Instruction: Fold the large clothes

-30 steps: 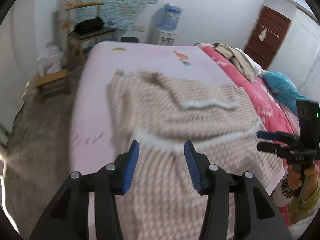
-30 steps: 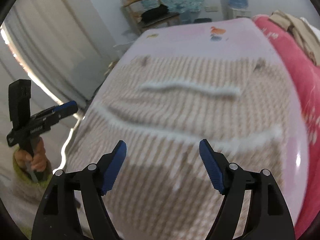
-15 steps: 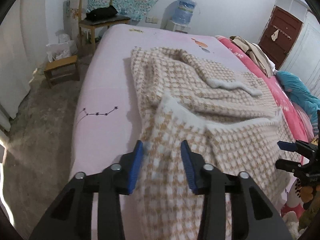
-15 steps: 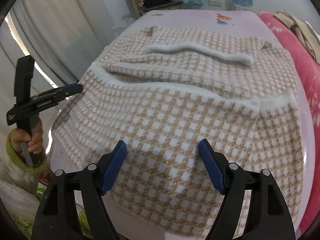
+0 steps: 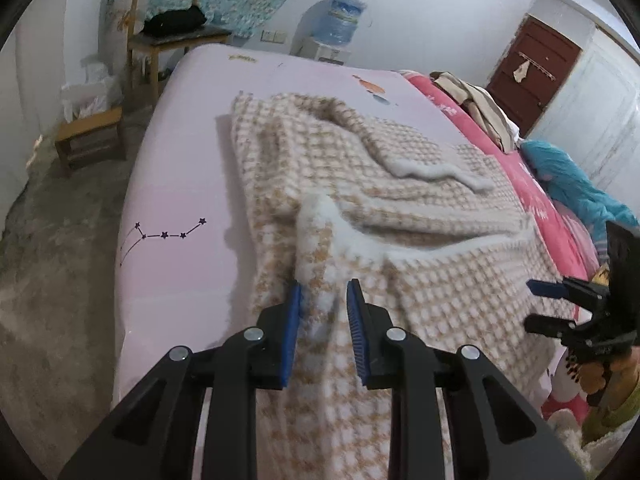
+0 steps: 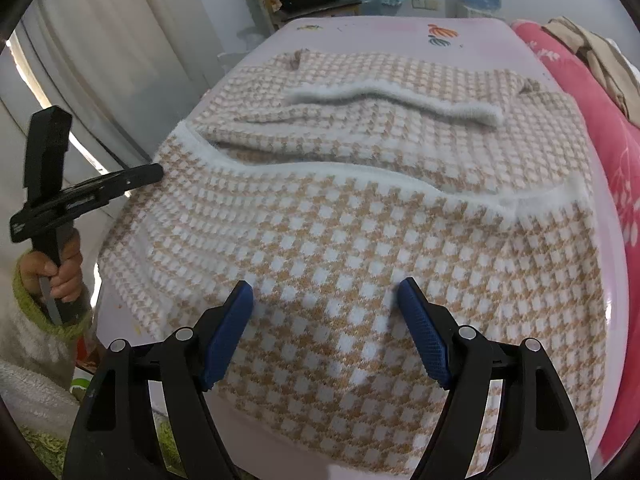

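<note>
We are closing the left gripper (image 5: pixel 323 304) on a raised, white-trimmed fold of the checked sweater (image 5: pixel 400 208); the fold is standing between the blue pads (image 5: pixel 294 320), and the left one seems to be touching it already, though the fuzzy knit is blurring the contact. The sweater is lying spread over the pink bed sheet (image 5: pixel 180 184), stretching ahead of these jaws and off to their right, with its white collar band (image 5: pixel 436 170) further ahead.

We are holding the right gripper (image 6: pixel 325 334) wide apart just over the sweater's near hem, with nothing clamped between its jaws; the knit is simply lying under and ahead of them.

Around us, nothing is blocking either pair of jaws. Left of the left jaws, a printed star constellation (image 5: pixel 164 235) is showing on the sheet. Far ahead a wooden chair (image 5: pixel 160 36) carrying a dark bag is standing beside a water dispenser bottle (image 5: pixel 340 22), and a low stool (image 5: pixel 90 136) is sitting on the floor. To the right, a red floral quilt (image 5: pixel 536 200), a teal blanket (image 5: pixel 576 188) and a brown door (image 5: pixel 532 68) are showing. A curtain (image 6: pixel 100 60) is hanging left of the right jaws.

We are finding no writing we can read.
</note>
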### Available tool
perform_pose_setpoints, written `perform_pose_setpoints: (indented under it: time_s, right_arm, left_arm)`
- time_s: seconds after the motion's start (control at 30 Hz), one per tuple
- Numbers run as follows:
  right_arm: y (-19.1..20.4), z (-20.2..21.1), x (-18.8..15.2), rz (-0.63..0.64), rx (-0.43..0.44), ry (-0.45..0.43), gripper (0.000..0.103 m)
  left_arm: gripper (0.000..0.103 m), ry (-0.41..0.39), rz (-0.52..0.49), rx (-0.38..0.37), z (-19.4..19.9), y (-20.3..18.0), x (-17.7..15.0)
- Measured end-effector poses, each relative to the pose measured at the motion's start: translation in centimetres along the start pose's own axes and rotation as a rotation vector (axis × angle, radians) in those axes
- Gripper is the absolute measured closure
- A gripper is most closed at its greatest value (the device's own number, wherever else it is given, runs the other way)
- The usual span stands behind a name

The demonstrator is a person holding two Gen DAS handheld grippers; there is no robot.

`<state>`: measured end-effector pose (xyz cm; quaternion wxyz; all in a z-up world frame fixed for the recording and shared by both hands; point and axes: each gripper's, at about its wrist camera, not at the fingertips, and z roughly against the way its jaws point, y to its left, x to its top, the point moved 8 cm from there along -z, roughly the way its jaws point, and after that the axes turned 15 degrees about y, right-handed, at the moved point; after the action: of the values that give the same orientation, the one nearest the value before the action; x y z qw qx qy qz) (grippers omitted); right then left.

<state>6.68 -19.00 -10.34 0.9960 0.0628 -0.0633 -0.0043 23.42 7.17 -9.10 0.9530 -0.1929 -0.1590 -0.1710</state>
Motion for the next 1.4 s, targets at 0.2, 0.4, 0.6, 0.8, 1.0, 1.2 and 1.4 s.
perform_pose_setpoints:
  time_s: [0.2,0.4,0.6,0.8,1.0,1.2,1.4]
  right_arm:
    - [0.0,0.0,0.0,0.002,-0.001,-0.001,0.031]
    - [0.0,0.0,0.0,0.003,0.001,-0.001,0.031]
    - [0.1,0.0,0.0,0.000,0.005,-0.005,0.031]
    - [-1.1,1.2,-0.8,-0.037,0.042,-0.028,0.031]
    - [-6.1,4.8,-1.7,-0.145,0.034,-0.114,0.041]
    - [-12.1,6.3,-0.1,-0.220,-0.033,-0.156,0.053]
    - [-15.8,4.5,2.1,-0.253,-0.038,-0.130,0.062]
  left_arm:
    - [0.080,0.060,0.062,-0.069,-1.7,1.2,0.9]
    - [0.080,0.077,0.041,-0.137,-2.3,0.2,1.2]
    - [0.078,0.121,-0.011,0.042,-2.9,-0.4,0.8]
    - [0.076,0.111,-0.061,0.241,-3.1,-1.9,0.4]
    - [0.076,0.098,-0.090,0.361,-3.1,-2.8,0.2]
    - [0.076,0.099,-0.097,0.409,-2.9,-2.9,0.1]
    - [0.076,0.098,-0.088,0.421,-3.0,-3.0,0.1]
